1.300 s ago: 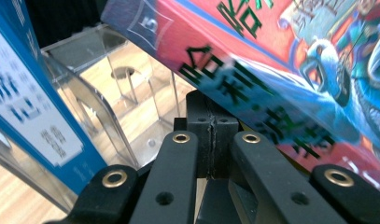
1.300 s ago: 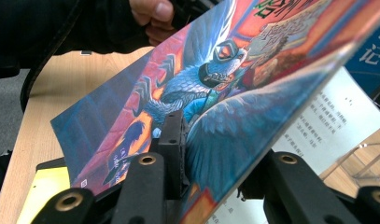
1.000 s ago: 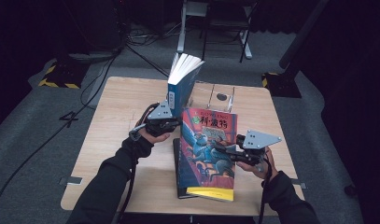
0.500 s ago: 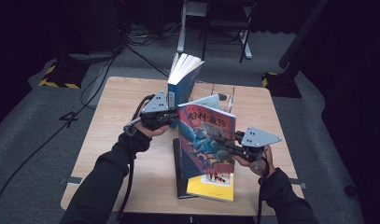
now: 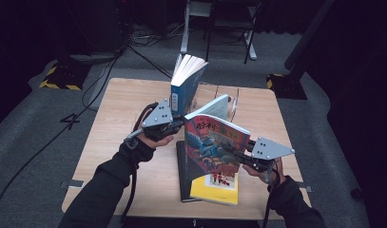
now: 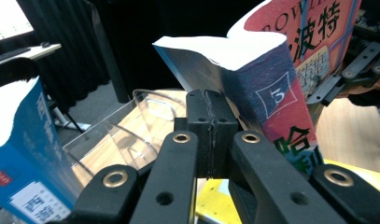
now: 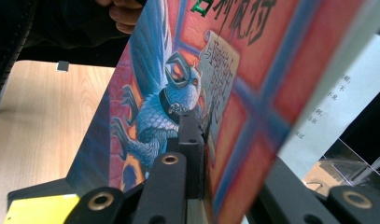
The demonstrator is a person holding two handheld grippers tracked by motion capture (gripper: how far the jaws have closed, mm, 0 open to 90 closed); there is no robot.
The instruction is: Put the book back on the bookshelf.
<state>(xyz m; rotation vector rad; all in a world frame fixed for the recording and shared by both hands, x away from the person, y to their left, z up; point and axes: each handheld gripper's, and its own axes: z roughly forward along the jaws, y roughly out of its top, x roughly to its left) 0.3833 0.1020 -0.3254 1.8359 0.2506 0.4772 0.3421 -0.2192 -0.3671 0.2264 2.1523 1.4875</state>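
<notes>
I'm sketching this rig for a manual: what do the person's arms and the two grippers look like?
Both forearms wear dark long sleeves. The left gripper and right gripper are black, each topped by a grey three-cornered plate. A black cable trails from each along its arm. Up close, the black fingers are blocky, on link bars with brass-ringed pivot holes.

The red book has lifted and tilted back.

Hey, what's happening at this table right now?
A person is lifting a red and blue book off a yellow book lying on the table. The right tool clamps its front cover and the left tool, jaws shut, is at its spine. A blue book stands behind.
</notes>
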